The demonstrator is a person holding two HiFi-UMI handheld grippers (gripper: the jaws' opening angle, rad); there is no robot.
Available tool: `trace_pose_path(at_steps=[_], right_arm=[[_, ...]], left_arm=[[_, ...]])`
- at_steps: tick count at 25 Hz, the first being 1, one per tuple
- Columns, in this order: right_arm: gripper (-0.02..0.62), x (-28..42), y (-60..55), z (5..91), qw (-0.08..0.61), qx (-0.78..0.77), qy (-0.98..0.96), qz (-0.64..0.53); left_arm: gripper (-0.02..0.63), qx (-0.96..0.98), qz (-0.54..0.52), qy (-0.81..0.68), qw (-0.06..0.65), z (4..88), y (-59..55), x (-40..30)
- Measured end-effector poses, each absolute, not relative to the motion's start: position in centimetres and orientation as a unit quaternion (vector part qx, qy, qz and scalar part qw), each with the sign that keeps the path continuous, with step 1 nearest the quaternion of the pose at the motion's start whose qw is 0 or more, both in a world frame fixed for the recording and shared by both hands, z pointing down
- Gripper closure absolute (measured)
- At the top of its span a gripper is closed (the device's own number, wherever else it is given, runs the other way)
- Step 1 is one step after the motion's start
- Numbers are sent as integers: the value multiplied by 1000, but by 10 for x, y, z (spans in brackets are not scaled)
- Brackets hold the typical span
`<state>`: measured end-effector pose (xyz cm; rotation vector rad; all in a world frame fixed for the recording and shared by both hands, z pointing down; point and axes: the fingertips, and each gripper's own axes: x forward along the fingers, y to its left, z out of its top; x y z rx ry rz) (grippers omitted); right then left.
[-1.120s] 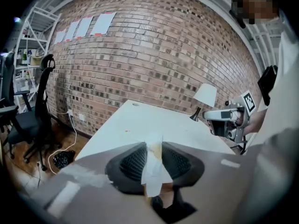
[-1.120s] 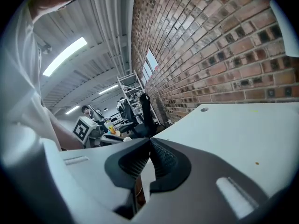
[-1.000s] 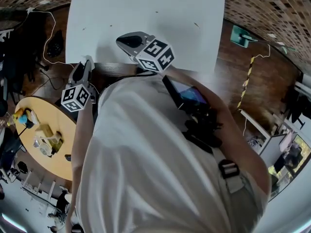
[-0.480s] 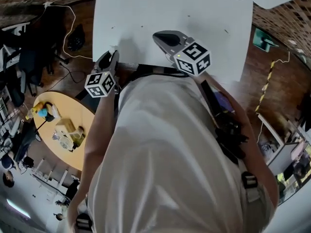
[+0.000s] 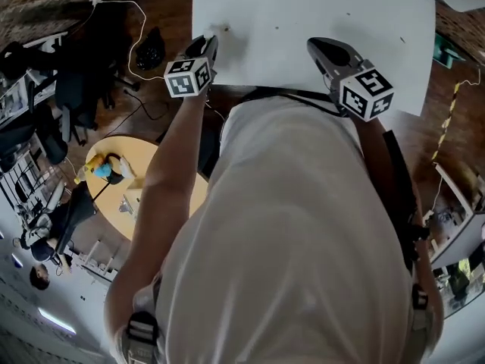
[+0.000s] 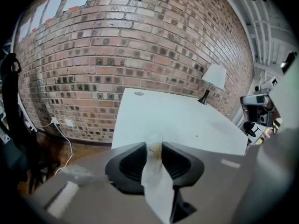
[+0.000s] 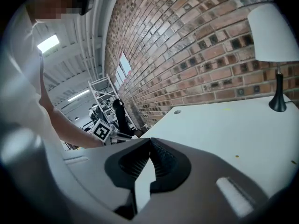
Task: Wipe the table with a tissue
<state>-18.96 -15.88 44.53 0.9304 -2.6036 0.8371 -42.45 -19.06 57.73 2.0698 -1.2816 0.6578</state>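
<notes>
Left tool point(image 6: 154, 146) is clamping the tissue point(image 6: 158, 181). Its jaws are pressing on the white sheet, the tip is poking out front with a yellow-brown stain, and the rest is hanging back toward the camera. In the head view that tool point(image 5: 206, 45) is sitting at 11 o'clock, over the near-left corner of the white counter point(image 5: 303, 10). Can't tell whether the tissue is touching the surface. Right tool point(image 7: 149, 142) is keeping its jaws together with nothing in them, hovering at 1 o'clock over the counter's near edge.

Progress call: pickup is done, and the stain is suggesting at least some wiping is done too. A small dark speck point(image 6: 196, 135) is showing mid-counter, so most of the surface is probably waiting for passes. Lamp point(image 7: 275, 31) is standing at the far end, around 1 o'clock, so it is something to wipe around.
</notes>
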Motion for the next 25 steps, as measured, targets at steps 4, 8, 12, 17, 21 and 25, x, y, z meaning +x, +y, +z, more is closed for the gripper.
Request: trace_pose_path(at_steps=[4,8,12,17,21,25], right_arm=[[588,-181,-152,444,119,367,-874,295],[588,-174,-144,444,113,401,-859,297],[588,-166,-138,445,109,426,-845,303],[588,-164,-139,443,101,441,-837,308],[588,-161,-142,441,93,445,-835,311],[588,-160,-143,443,94,444,-834,315]], left_arm=[[502,778,290,-474,291,593,-215,-433],[511,778,326,-459,280,602,-213,-424],[517,779,334,-459,266,614,-212,-419],[518,791,322,-443,273,611,-220,-397],[520,809,334,-409,258,612,-219,-366],[522,826,342,-376,242,612,-198,-340]])
